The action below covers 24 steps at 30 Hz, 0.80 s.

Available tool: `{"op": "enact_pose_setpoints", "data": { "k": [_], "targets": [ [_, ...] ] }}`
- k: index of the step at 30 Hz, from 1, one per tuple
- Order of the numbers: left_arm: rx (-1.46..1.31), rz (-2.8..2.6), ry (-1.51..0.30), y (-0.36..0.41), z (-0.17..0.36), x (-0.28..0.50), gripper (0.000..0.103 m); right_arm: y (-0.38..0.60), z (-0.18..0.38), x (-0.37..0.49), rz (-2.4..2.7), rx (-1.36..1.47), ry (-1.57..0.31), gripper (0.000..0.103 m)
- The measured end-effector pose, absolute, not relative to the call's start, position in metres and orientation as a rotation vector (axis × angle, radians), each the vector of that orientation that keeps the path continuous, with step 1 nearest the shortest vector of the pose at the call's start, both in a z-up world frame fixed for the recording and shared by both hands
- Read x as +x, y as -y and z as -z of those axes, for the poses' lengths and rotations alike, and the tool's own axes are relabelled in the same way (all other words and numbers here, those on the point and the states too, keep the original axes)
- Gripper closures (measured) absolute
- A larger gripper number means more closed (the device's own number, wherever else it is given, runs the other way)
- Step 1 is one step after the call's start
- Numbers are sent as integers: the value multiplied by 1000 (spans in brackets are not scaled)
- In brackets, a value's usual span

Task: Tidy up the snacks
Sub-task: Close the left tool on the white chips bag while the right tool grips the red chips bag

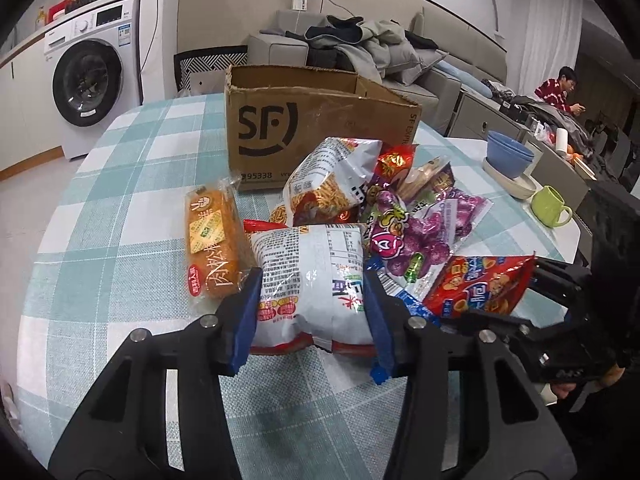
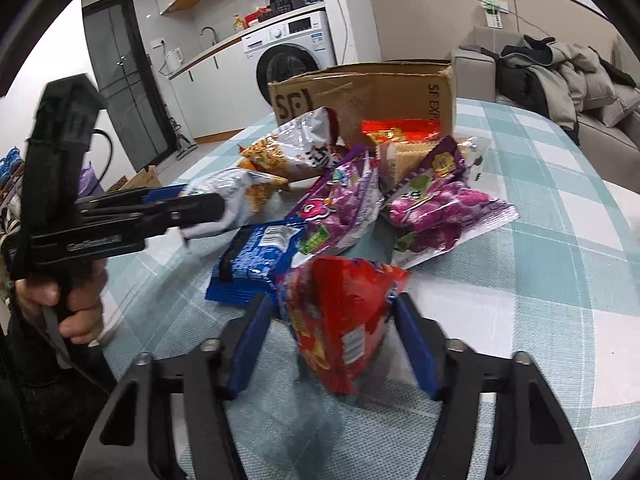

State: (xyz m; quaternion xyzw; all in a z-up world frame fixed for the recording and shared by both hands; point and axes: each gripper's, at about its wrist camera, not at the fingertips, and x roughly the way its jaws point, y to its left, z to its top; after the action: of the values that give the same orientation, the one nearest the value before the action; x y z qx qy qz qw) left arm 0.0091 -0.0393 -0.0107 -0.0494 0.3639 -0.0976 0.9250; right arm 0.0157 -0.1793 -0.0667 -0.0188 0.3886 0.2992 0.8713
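My left tool [image 1: 314,312] gripped the white snack bag [image 1: 310,276] and my right tool [image 2: 334,344] the red snack bag [image 2: 340,312], both just above the counter [image 1: 132,168], the open cardboard box [image 1: 320,120] straight ahead beyond the pile, nearer my left; only the left view showed the bread pack [image 1: 212,244].

White snack bag [image 1: 308,280], red snack bag [image 2: 340,316], heaped before cardboard box [image 1: 316,120]
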Motion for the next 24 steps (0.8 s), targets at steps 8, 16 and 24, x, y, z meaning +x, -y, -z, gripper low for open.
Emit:
{"op": "enact_pose_setpoints", "data": {
  "k": [8, 16, 24],
  "targets": [
    [-105, 209, -717, 38, 0, 0, 57, 180, 63, 12, -632, -58, -786, 59],
    [-119, 203, -681, 30, -13, -8, 57, 186, 49, 5, -635, -47, -738, 60],
    [-129, 201, -620, 28, -32, -20, 57, 195, 29, -2, -630, -22, -673, 60]
  ]
}}
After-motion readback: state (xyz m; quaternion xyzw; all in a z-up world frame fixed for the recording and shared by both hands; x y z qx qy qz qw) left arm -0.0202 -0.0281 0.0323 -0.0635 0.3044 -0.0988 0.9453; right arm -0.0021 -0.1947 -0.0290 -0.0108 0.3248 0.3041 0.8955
